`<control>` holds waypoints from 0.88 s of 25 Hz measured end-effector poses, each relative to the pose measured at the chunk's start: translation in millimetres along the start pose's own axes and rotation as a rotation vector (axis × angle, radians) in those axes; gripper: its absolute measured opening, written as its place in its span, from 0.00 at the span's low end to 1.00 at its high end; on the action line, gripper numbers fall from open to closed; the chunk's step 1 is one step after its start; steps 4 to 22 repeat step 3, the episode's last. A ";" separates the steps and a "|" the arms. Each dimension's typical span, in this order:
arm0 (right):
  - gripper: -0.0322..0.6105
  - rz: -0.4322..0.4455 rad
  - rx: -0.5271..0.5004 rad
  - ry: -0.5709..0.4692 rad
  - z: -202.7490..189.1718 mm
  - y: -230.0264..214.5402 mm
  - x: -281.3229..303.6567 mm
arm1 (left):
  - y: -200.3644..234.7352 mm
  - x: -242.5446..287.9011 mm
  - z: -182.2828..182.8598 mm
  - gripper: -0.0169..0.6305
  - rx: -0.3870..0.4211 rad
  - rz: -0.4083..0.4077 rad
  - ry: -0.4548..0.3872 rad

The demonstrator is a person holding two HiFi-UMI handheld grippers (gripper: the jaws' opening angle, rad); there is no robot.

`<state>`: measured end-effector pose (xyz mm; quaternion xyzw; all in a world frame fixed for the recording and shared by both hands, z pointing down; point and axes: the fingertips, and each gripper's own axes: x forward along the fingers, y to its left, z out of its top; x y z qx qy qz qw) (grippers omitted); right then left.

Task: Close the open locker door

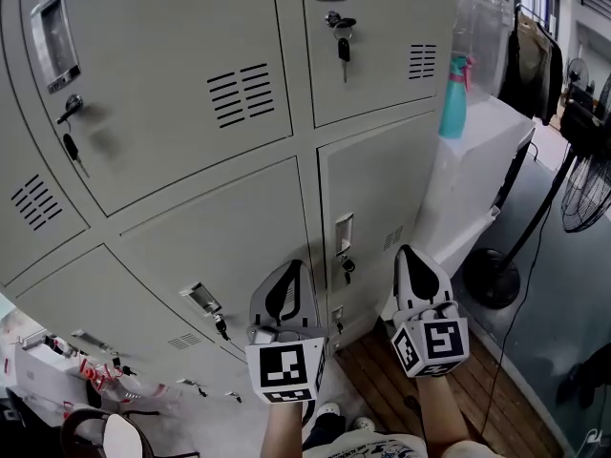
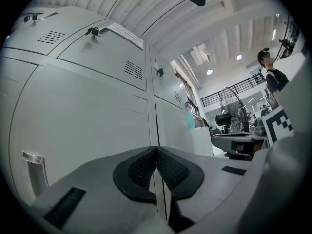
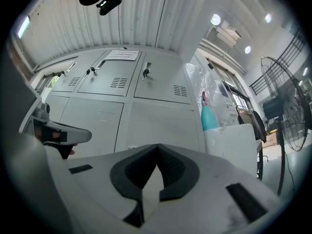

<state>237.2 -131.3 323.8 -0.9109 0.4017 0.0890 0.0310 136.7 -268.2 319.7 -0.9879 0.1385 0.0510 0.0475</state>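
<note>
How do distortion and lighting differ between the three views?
Head view: the locker doors bow in curves; the light is soft, and a hanging key throws a faint shadow. Left gripper view: round fisheye with black corners; ceiling lamps glare. Right gripper view: same fisheye; ceiling lamps glare at upper right.

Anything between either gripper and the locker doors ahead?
Nothing visible. The left gripper and right gripper, both shut, point at the locker doors with no object between. Every door in view looks already closed.
</note>
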 end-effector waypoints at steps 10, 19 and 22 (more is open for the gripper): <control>0.04 0.006 0.005 -0.001 0.9 0.3 -0.9 | -0.9 -0.5 -0.1 0.04 -0.002 0.000 -0.002; 0.04 0.006 0.005 -0.001 0.9 0.3 -0.9 | -0.9 -0.5 -0.1 0.04 -0.002 0.000 -0.002; 0.04 0.006 0.005 -0.001 0.9 0.3 -0.9 | -0.9 -0.5 -0.1 0.04 -0.002 0.000 -0.002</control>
